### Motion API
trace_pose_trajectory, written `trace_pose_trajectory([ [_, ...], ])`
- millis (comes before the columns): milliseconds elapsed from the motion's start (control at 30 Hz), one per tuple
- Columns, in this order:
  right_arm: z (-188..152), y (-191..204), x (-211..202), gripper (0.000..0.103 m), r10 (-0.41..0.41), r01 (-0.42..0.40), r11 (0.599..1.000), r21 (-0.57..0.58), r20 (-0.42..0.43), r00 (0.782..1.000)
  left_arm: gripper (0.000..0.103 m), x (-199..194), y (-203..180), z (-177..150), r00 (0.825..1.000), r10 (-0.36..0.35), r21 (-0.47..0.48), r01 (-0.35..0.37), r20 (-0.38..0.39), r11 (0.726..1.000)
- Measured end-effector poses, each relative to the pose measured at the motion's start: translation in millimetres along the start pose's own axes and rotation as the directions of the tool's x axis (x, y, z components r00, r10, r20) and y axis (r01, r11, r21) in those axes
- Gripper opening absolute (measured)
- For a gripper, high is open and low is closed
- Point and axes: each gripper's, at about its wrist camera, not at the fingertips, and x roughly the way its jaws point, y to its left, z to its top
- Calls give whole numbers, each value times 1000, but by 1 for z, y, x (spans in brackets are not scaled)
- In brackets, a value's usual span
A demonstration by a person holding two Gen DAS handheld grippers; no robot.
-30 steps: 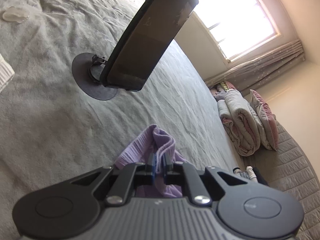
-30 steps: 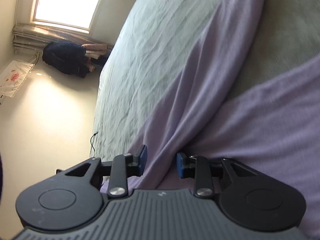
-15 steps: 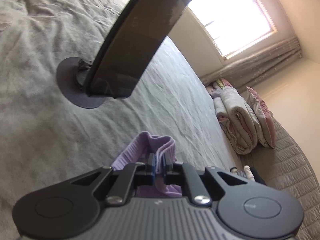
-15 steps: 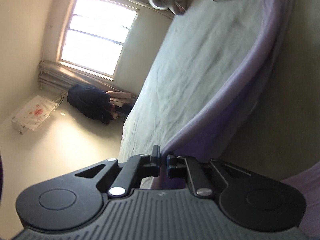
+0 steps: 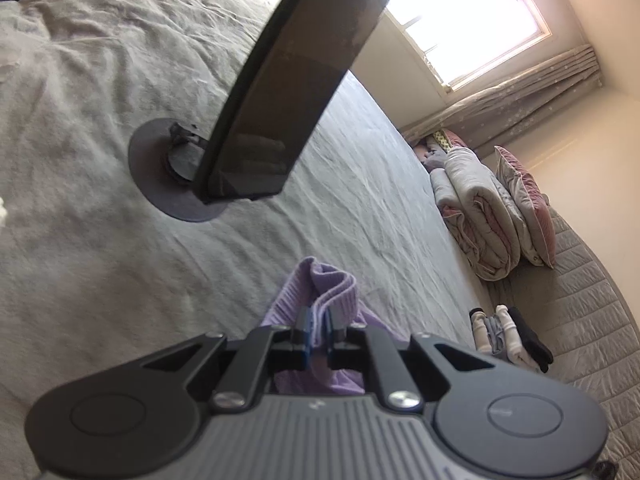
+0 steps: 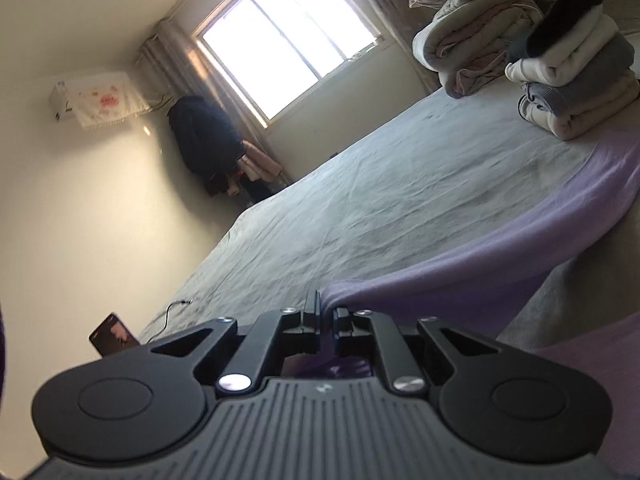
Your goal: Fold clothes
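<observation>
**Both grippers pinch a lilac garment over a grey bed**

Left gripper [image 5: 318,330] has its jaws nearly closed on a bunched, ribbed edge of the lilac garment [image 5: 320,288], which pokes up between the blue-padded fingers. Beyond it spreads the wrinkled grey bedsheet [image 5: 100,260], where a dark tablet on a round-based stand [image 5: 288,92] leans upright. Further right, a rolled duvet [image 5: 480,220] and pink pillow lie near the bright window [image 5: 472,12], with a small stack of folded clothes [image 5: 508,340] below them.

Right gripper [image 6: 327,316] is likewise clamped narrowly on the same garment [image 6: 480,264] (here the cloth stretches away to the right as a taut band lifted off the sheet). To the left lie a phone [image 6: 114,334] and cable; dark clothing [image 6: 208,140] hangs by the window. At far right sits the folded pile [image 6: 580,84].
</observation>
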Motion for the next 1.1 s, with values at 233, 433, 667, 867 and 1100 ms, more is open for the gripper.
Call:
trace_pose_trajectory([
  [233, -27, -5, 3, 10, -42, 35, 998, -59, -114, 993, 7, 4, 1, 0, 995, 95, 28, -95, -12, 995],
  [433, -53, -19, 15, 10, -105, 83, 991, -106, -215, 971, 15, 0, -10, -6, 978, 208, 111, -210, 26, 971],
  [667, -48, -23, 12, 24, -128, 105, 989, -100, -265, 956, 28, -17, -38, -19, 941, 316, 239, -337, 123, 911],
  [867, -27, -29, -1, 35, -178, 158, 983, -97, -251, 952, 37, -30, -64, -29, 947, 280, 295, -316, 158, 902],
  [1100, 8, -43, -9, 35, -224, 216, 975, -58, -200, 954, 41, -14, -98, -51, 979, 186, 375, -205, 86, 904],
])
